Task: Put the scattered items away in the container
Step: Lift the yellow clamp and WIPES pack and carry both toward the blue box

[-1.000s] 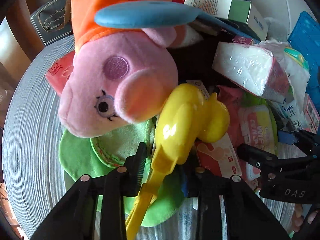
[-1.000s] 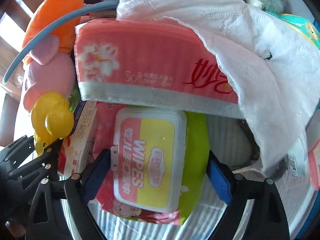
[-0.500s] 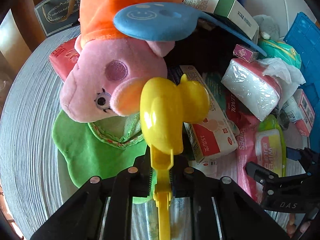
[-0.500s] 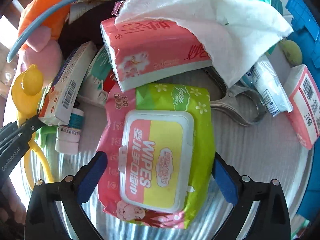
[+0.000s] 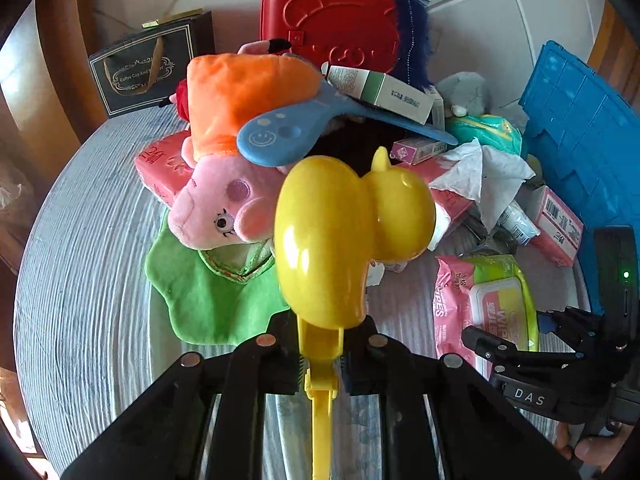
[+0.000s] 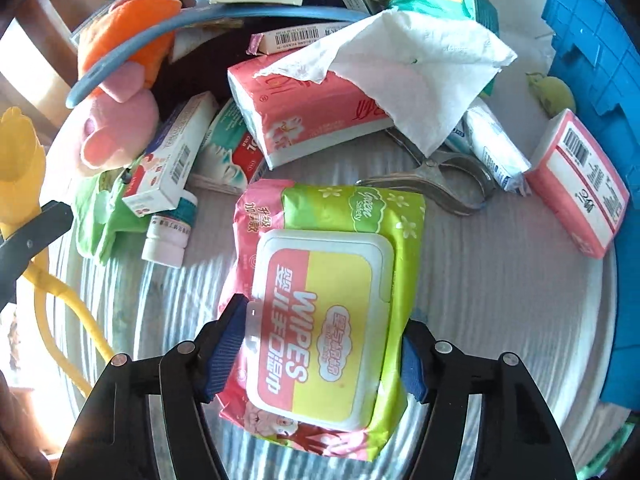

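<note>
Fingers of our left gripper [image 5: 320, 360] pinching yellow duck toy [image 5: 344, 236] by its neck, our right gripper [image 6: 320, 356] clamping wipes pack [image 6: 324, 304], blue crate [image 5: 580, 128] beside.

The wipes pack [image 6: 324, 320] reads "WIPES"; the right gripper [image 5: 516, 344] reads "DAS".

This looks like a home, likely a living or dining corner. A round table [image 5: 80, 280] under a striped cloth carries household clutter: a pink plush toy [image 5: 224, 208], a green bib [image 5: 208, 300], tissue packs [image 6: 312, 116] and baby wipes [image 6: 332, 280]. At the far side stand a red toy case [image 5: 328, 16] and a dark gift bag [image 5: 144, 68], with pale floor tiles [image 5: 520, 12] beyond.
</note>
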### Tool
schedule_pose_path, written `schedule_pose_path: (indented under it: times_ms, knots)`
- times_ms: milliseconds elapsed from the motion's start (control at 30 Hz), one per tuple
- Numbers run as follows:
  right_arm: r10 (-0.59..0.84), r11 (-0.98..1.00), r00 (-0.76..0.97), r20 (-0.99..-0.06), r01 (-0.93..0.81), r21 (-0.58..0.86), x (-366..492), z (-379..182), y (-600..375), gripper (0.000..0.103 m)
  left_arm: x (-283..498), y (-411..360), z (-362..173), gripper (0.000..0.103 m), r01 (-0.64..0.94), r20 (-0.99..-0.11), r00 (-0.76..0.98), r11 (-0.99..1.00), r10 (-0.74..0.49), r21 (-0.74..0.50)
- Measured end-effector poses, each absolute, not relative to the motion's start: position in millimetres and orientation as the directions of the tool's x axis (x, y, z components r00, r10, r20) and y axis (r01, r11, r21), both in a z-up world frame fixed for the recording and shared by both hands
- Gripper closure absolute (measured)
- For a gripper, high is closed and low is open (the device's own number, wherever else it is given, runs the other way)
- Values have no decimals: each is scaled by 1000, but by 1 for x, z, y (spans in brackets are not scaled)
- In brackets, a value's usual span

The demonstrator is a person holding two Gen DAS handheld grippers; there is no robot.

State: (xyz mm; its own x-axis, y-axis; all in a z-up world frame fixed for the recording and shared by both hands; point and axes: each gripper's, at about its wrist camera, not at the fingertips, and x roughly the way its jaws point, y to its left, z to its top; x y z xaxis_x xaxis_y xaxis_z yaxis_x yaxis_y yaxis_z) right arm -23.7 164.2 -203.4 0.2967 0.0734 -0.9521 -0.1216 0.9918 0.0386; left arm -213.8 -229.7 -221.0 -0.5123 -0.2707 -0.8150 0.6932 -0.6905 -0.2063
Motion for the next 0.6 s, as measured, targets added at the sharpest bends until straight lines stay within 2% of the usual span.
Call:
schedule_pose_path:
  times_ms: [200, 367, 600]
  knots:
    - [138, 982, 408, -903, -177, 70, -36, -141, 145, 36, -212, -206, -184, 90, 711, -778, -530, -677, -337, -191]
    - [204, 966, 488, -849, -243, 93, -81, -124, 193, 36, -211, -180, -147, 90, 735, -736, -541, -654, -407, -178]
    - [272, 943, 581, -767, -320, 93, -106, -74, 173, 36, -215, -145, -97, 90, 765, -675, -542, -626, -501, -149]
